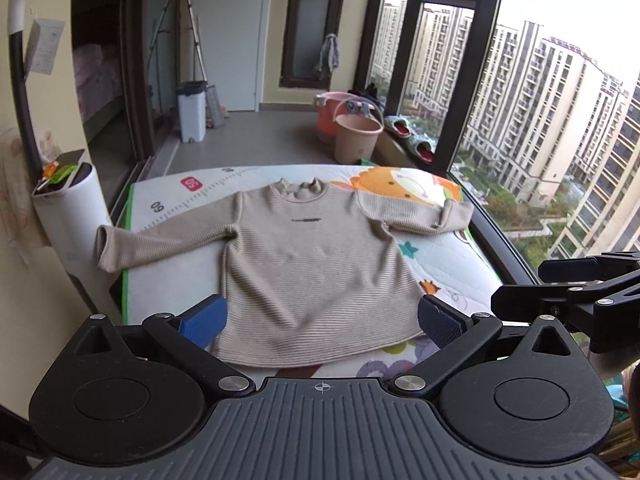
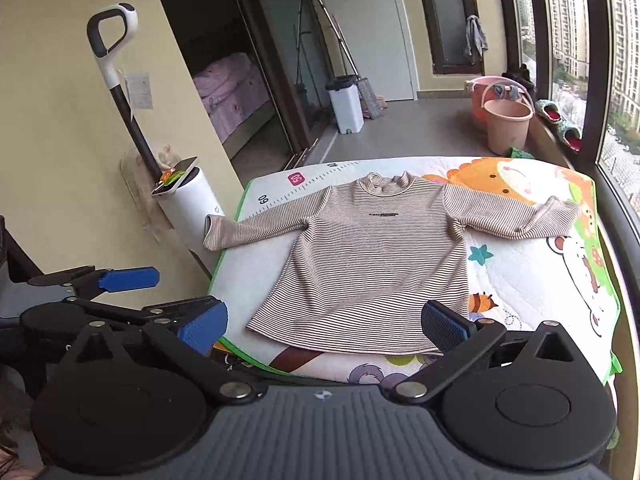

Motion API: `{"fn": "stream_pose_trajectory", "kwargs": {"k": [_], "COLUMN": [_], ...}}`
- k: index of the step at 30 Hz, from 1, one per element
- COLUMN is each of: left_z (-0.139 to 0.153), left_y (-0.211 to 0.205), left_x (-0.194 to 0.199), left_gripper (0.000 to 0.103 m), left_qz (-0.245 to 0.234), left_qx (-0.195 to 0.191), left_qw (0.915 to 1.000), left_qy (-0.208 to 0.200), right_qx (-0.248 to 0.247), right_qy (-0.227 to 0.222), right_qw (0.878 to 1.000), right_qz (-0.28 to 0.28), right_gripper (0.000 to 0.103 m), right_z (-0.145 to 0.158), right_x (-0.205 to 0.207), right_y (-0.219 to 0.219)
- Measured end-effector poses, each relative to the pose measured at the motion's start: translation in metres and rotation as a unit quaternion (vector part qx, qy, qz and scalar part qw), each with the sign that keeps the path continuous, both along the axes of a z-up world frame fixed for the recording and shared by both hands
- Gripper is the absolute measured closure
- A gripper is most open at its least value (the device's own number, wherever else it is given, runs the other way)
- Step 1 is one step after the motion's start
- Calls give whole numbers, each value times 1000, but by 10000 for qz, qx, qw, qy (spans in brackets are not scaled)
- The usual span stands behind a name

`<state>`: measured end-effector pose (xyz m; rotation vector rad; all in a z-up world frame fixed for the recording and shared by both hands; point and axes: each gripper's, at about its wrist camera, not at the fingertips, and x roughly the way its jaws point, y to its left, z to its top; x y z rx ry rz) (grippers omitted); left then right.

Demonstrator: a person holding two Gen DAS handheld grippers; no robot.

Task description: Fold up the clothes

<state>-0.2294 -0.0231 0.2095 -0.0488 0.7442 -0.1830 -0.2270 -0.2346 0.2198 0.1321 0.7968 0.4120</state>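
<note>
On the mat [image 2: 520,272], the striped sweater [image 2: 372,264] lies collar away, sleeves sideways; both grippers gape empty.

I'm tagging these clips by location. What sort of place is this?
Most likely an enclosed balcony of a high-rise flat, used for laundry. A striped sweater lies flat on a cartoon play mat, plastic buckets stand by tall windows facing apartment towers, and a doorway shows a bed.

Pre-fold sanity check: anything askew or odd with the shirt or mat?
Mostly fine: the striped shirt lies flat, front up, on the mat. Only its left sleeve cuff hangs past the mat's edge. Both grippers are open, clear of it.
</note>
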Motion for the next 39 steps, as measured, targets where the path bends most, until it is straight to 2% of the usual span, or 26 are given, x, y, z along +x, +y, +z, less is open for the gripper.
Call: {"fn": "stream_pose_trajectory", "kwargs": {"k": [12,21,29,39], "left_z": [0,-16,-46,-52], "left_y": [-11,-16,-11,-10], "left_x": [-7,0,12,9], "left_gripper": [0,0,0,0], "left_qz": [76,113,301,405], "left_qx": [179,230,345,180], "left_qw": [9998,9990,9948,9934], "left_qy": [-20,371,911,1057], "right_qx": [-152,-192,-252,-301], "right_qy": [402,599,1275,1208], "right_qw": [9991,9979,9913,9920], "right_qz": [-56,-131,-187,-209], "right_gripper": [0,0,0,0], "right_z": [-17,-26,-59,-62], "right_x": [4,8,16,12], "right_y": [-6,-8,-9,-9]}}
